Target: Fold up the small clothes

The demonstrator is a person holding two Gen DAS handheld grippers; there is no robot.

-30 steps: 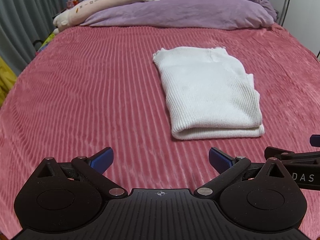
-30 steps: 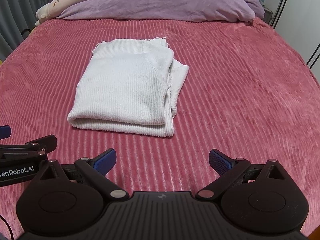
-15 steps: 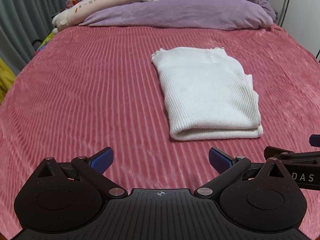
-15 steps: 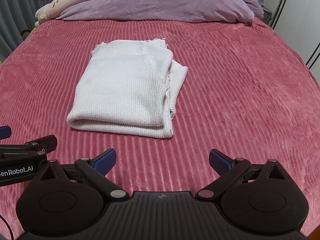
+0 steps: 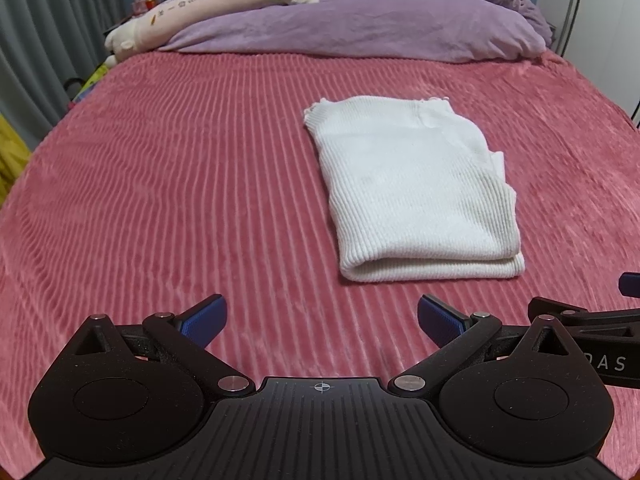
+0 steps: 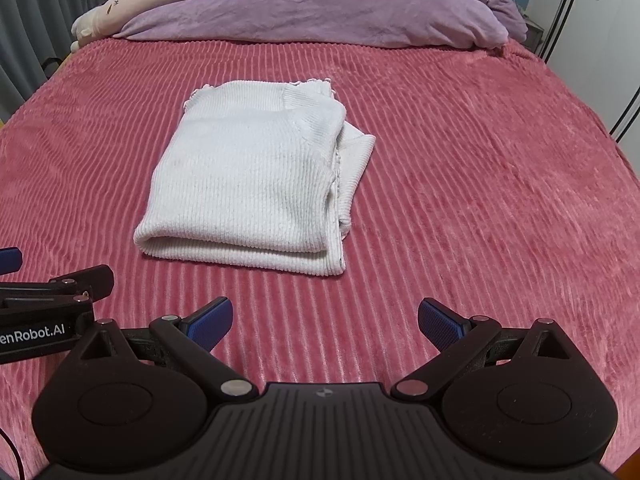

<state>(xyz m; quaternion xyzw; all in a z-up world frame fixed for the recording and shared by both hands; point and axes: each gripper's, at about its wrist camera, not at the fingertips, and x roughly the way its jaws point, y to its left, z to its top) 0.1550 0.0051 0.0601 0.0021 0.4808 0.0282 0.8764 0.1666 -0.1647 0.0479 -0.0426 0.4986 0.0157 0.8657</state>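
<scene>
— Knitwear is seen on the bed: a white ribbed garment (image 5: 412,196) lies folded into a rough rectangle on the pink ribbed blanket (image 5: 180,184), its thick folded edge turned toward the cameras. Where is it placed relative to the tools?

— It is found ahead of both. The left hand-held gripper (image 5: 320,318) is held low over the blanket with its blue pads (image 5: 204,320) spread wide apart and nothing between them; the garment is seen ahead and to its right, not touched. The right hand-held gripper (image 6: 325,320) is likewise released, pads apart and empty, with the garment (image 6: 256,184) ahead and slightly to its left.

— Is the fold tidy?

— Mostly. On the right side a lower layer is left sticking out past the top layer, and a frilled edge can be made out at the far end.

— What else is shown?

— A purple duvet (image 5: 360,24) is bunched across the head of the bed, and a long cream plush toy (image 5: 208,4) is laid along its left side. Each tool is caught at the edge of the other's view, so the two are held side by side.
</scene>
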